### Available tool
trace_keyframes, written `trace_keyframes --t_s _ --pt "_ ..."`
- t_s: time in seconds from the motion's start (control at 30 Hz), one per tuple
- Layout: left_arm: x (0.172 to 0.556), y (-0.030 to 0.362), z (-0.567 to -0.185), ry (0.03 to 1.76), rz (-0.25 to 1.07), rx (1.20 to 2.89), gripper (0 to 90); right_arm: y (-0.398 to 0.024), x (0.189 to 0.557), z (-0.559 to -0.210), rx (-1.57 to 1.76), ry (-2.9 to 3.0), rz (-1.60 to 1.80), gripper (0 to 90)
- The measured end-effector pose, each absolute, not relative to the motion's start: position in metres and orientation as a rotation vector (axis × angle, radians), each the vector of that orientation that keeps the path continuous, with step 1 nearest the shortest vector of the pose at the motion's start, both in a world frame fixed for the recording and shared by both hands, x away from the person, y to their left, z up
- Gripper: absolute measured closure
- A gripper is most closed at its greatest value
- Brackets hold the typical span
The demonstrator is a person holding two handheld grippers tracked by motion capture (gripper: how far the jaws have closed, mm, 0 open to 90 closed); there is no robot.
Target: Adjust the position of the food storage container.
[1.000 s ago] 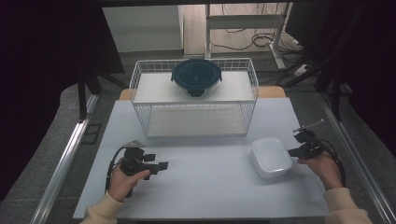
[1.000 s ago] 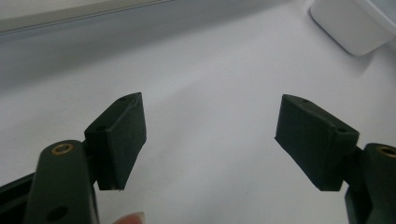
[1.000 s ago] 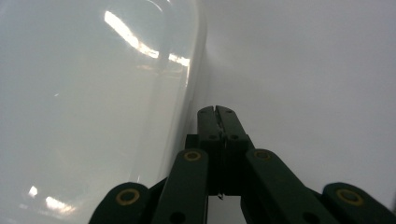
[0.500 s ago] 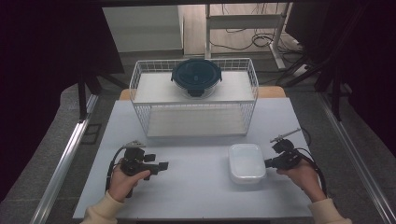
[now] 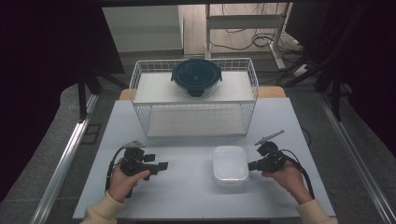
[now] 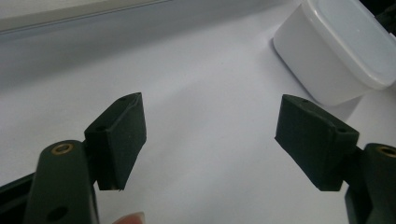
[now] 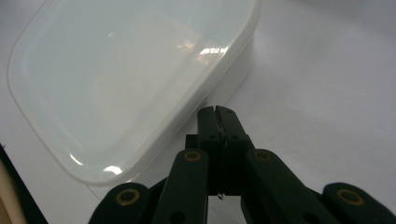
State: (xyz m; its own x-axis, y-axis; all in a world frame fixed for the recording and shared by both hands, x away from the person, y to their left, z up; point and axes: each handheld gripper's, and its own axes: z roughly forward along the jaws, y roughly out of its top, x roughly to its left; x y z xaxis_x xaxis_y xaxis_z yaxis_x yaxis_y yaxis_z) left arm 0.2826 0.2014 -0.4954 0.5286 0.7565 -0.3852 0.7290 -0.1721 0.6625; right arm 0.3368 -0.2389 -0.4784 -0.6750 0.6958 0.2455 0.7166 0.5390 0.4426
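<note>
Fingers of the right gripper are pressed together, tips at the side wall of the white lidded container; the left gripper is spread wide and empty. Bare white table gives sliding room, with the wire basket well behind. Light, stiff and probably slick, the container is best clamped across its short sides.

Box sits on my worktop, front right of centre. Right gripper just right of it, tips at its side wall; left gripper well apart to its left. Wire basket behind; lidded bowl on top.
</note>
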Motion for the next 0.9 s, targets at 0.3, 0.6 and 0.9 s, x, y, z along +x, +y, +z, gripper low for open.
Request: trace_keyframes --t_s 0.3,0.6,0.9 --pt "0.283 0.2 -0.496 1.216 0.041 1.918 24.1 -0.214 0.332 -0.48 -1.167 -2.741 -0.835 89.3" --pt "0.283 0.201 -0.496 1.216 0.039 1.916 24.1 -0.184 0.333 -0.483 -1.093 -2.774 -0.859 89.3" --pt "0.283 0.201 -0.496 1.214 0.04 1.917 24.1 -0.164 0.331 -0.486 -1.044 -2.781 -0.889 89.3"
